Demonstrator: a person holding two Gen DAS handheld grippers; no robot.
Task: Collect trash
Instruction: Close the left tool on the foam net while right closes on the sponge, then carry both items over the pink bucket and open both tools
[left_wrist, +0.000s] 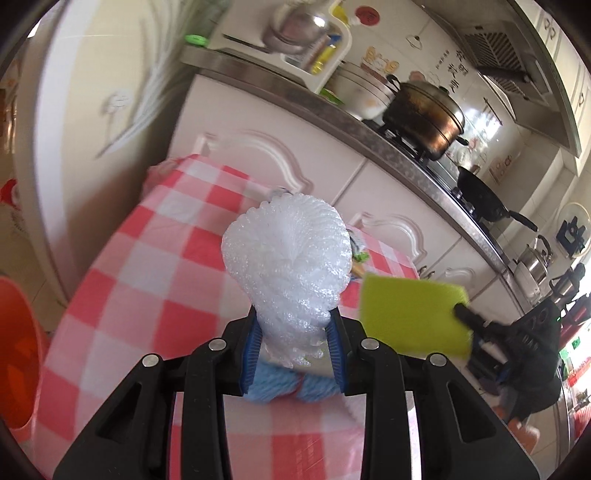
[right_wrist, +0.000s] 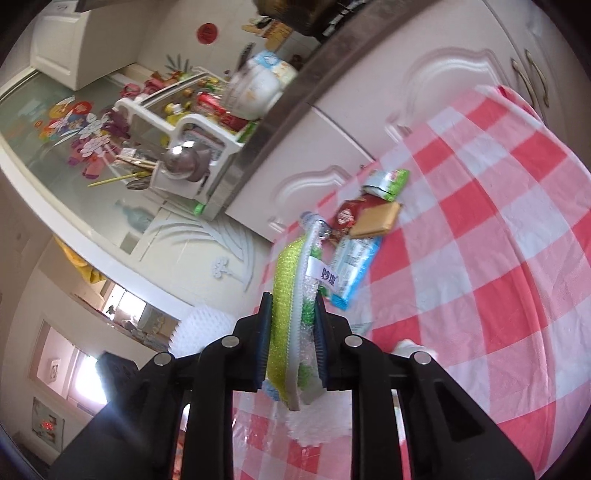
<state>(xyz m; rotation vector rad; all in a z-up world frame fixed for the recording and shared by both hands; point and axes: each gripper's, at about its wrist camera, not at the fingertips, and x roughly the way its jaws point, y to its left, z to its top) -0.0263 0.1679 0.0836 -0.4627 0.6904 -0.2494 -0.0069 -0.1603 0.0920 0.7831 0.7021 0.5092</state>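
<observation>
My left gripper (left_wrist: 295, 332) is shut on a white foam fruit net (left_wrist: 288, 254), with a blue foam net (left_wrist: 291, 387) bunched just behind its pads. It hangs above the red-and-white checked tablecloth (left_wrist: 155, 258). My right gripper (right_wrist: 293, 317) is shut on a yellow-green sponge (right_wrist: 284, 280) that has a white edge and a label, with some clear plastic pinched beside it. The same green sponge (left_wrist: 410, 317) shows in the left wrist view, to the right of the foam net. On the cloth lie a blue packet (right_wrist: 354, 273), a red wrapper (right_wrist: 347, 216), a tan biscuit pack (right_wrist: 376, 219) and a green-and-silver wrapper (right_wrist: 388, 182).
An orange bucket (left_wrist: 18, 350) stands at the left, below the table's edge. White cabinets (left_wrist: 314, 155) and a counter with a steel pot (left_wrist: 424, 118) and a black pan (left_wrist: 484, 199) run behind the table. A white dish rack (right_wrist: 184, 129) sits on the counter.
</observation>
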